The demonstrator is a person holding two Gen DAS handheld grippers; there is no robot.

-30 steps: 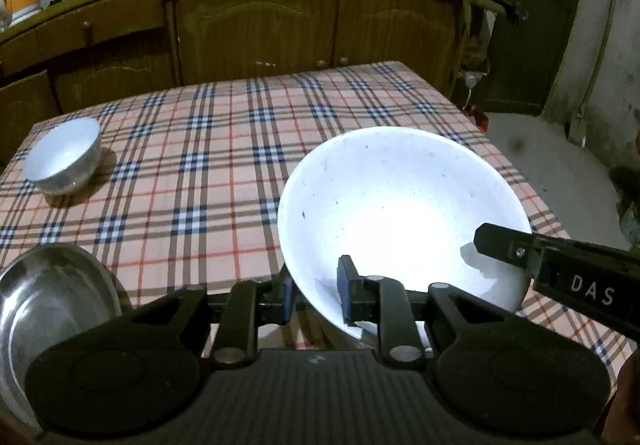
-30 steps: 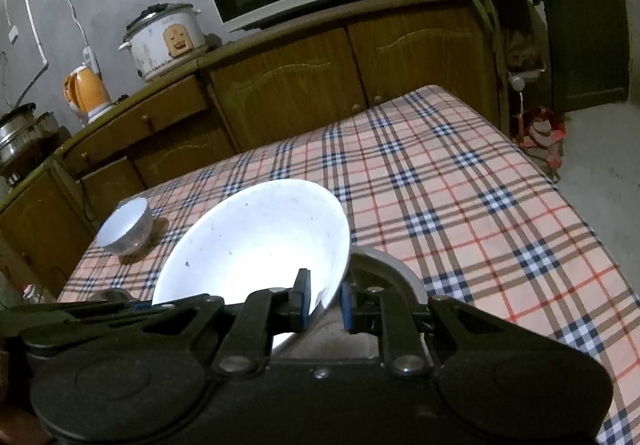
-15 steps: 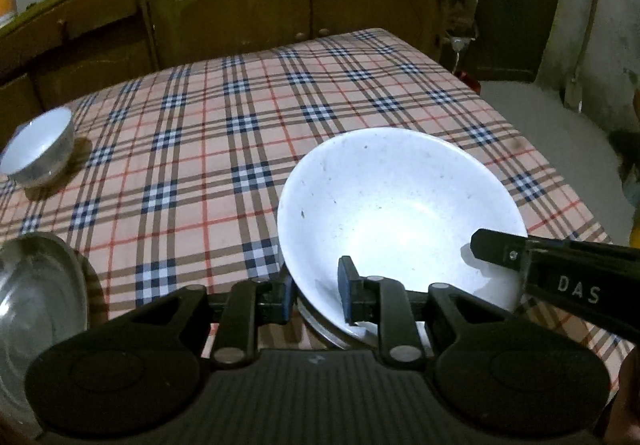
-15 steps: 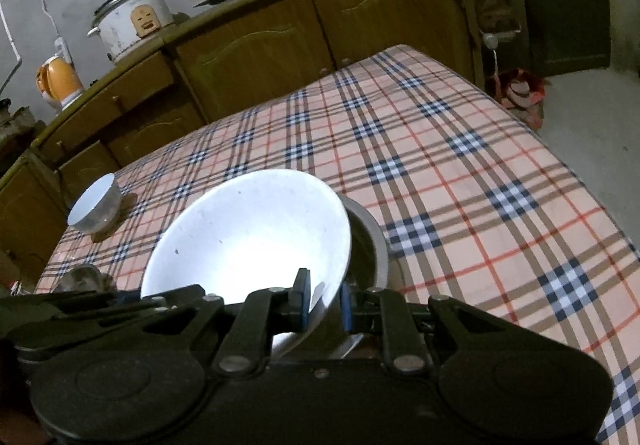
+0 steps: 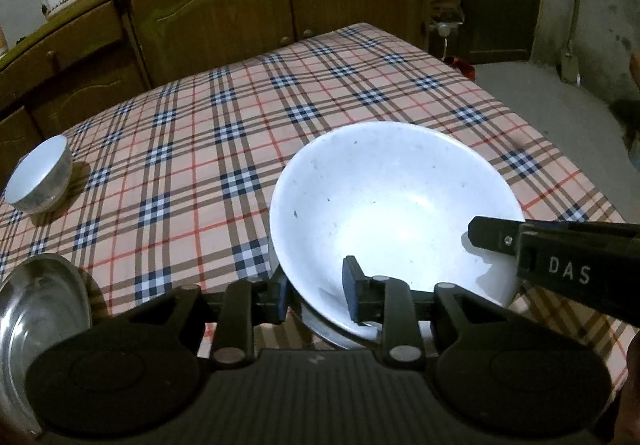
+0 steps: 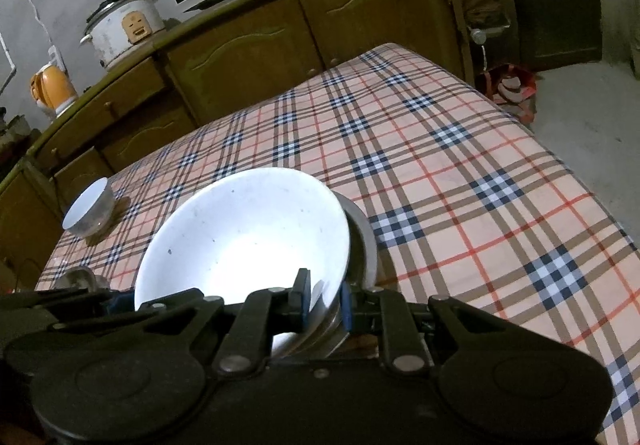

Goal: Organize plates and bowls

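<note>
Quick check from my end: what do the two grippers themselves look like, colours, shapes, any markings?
Both are matte black: the left gripper and right gripper have flat linkage arms with silver rivets, round discs behind them and a ribbed deck. Blue pads line the fingers. White letters DAS mark the right gripper's side.

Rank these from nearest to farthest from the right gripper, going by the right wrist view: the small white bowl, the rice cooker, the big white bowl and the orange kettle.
1. Big white bowl: its rim sits between the right gripper fingers.
2. Small white bowl: far left on the tablecloth.
3. Rice cooker and orange kettle: both on the cabinet counter behind the table; too close to call.
</note>
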